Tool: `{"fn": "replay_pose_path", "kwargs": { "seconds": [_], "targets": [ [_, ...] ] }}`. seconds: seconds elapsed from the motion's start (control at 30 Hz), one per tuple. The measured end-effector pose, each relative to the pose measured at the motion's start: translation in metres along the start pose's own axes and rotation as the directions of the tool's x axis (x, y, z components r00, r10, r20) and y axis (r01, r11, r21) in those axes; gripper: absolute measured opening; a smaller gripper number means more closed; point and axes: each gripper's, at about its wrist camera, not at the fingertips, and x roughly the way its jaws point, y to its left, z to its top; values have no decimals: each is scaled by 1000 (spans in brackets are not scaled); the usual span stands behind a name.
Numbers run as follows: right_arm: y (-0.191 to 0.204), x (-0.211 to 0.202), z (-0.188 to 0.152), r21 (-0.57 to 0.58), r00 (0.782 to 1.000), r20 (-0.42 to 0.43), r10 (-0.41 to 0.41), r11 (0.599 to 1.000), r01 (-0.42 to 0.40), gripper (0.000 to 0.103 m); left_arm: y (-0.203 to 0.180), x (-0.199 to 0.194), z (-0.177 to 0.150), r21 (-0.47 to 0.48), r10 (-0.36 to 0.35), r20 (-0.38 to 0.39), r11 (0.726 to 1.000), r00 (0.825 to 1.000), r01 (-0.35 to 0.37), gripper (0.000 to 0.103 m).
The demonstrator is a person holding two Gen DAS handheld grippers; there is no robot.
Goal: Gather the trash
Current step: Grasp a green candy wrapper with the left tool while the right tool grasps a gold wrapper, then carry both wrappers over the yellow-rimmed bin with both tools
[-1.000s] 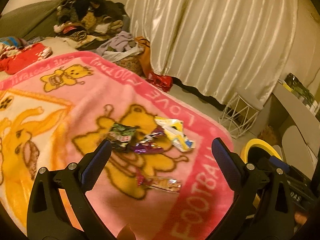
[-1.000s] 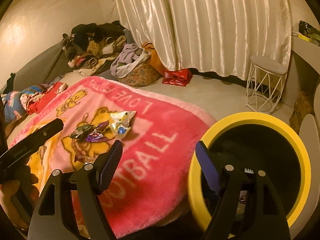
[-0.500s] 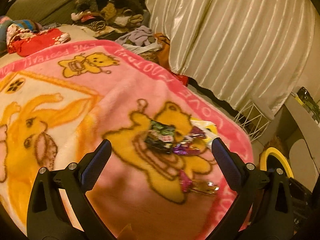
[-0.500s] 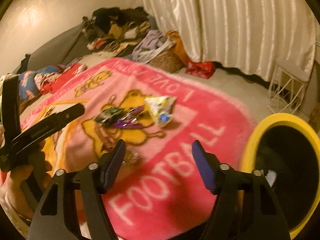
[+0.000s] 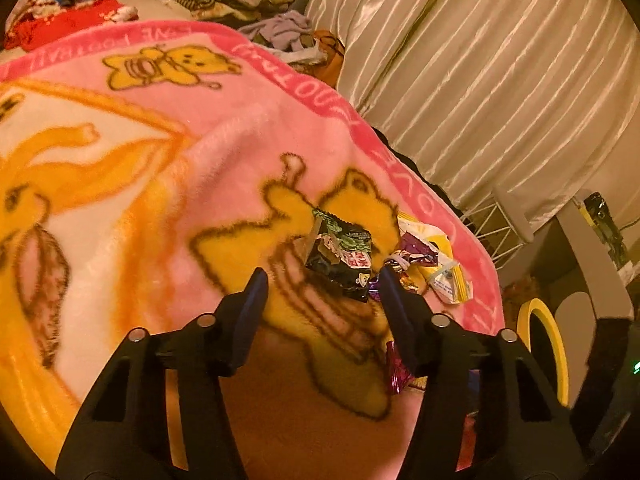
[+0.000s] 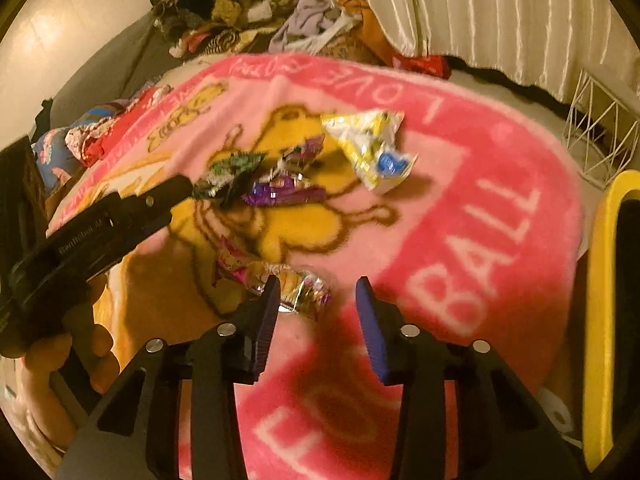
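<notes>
The pink fleece blanket with yellow bears (image 6: pixel 460 184) has free room near its right edge, beside the yellow-rimmed black bin (image 6: pixel 604 320). A crumpled silver foil wrapper (image 6: pixel 288 284) lies between the right gripper's (image 6: pixel 318 300) closing, half-open jaws, untouched. Farther left, the left gripper (image 5: pixel 322 280), also closing, frames a dark green snack packet (image 5: pixel 340 256)

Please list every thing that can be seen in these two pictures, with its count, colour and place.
blanket: one, pink with yellow bears, covering the bed
dark green wrapper: one, ahead of the left gripper
purple wrapper: one, middle of the blanket
yellow-white wrapper: one, far side of the pile
shiny pink wrapper: one, ahead of the right gripper
bin: one, yellow rim, beside the bed
curtain: cream, behind
clothes pile: mixed, far corner
left gripper: open, jaws just closing
right gripper: open, jaws just closing
</notes>
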Motion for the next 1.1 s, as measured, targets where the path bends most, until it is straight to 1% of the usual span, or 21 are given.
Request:
{"fn": "replay_pose_path", "kwargs": {
  "seconds": [0.07, 0.1, 0.13, 0.27, 0.37, 0.4, 0.43, 0.5, 0.57, 0.7, 0.8, 0.97, 1.1],
  "targets": [
    [1, 7, -2, 4, 1000, -22, 10, 1000, -10, 29, 2, 5, 1, -19, -14, -12, 1000, 1000, 13, 47],
    [2, 7, -3, 1, 1000, -24, 13, 1000, -13, 24, 2, 7, 0, -28, -18, -17, 999, 1000, 18, 47],
    [2, 7, -4, -3, 1000, -25, 16, 1000, -16, 17, 4, 10, 1, -40, -24, -21, 999, 999, 24, 47],
    [4, 3, -6, -18, 999, -20, 46, 999, -47, 14, 6, 20, 5, -91, -57, -31, 994, 998, 54, 40],
    [4, -2, -10, -23, 998, -8, 62, 998, -63, 12, 7, 25, 8, -119, -80, -32, 990, 996, 75, 28],
    [4, -4, -10, -23, 998, -4, 67, 997, -67, 11, 8, 26, 8, -127, -85, -35, 989, 996, 80, 20],
    [3, -7, -11, -24, 997, 0, 71, 997, -71, 11, 8, 27, 9, -129, -89, -37, 988, 995, 83, 16],
    [3, -12, -11, -25, 997, 9, 79, 997, -79, 10, 7, 25, 7, -120, -85, -35, 989, 996, 80, 9],
    [2, -17, -13, -24, 996, 22, 88, 996, -87, 10, 6, 21, 6, -105, -79, -29, 992, 996, 76, 6],
    [0, -29, -14, -33, 993, 53, 105, 994, -103, 9, -1, 6, 2, -56, -64, -3, 996, 998, 64, 6],
    [-3, -39, -15, -36, 991, 81, 102, 994, -99, 9, -6, -5, -1, -17, -53, 14, 998, 998, 53, 6],
    [-6, -55, -16, -61, 990, 123, 65, 996, -58, 8, -17, -21, -6, 40, -36, 42, 999, 998, 35, 6],
    [-8, -63, -15, -78, 988, 150, 36, 997, -25, 8, -26, -28, -10, 63, -41, 49, 997, 998, 38, 6]
  ]
}}
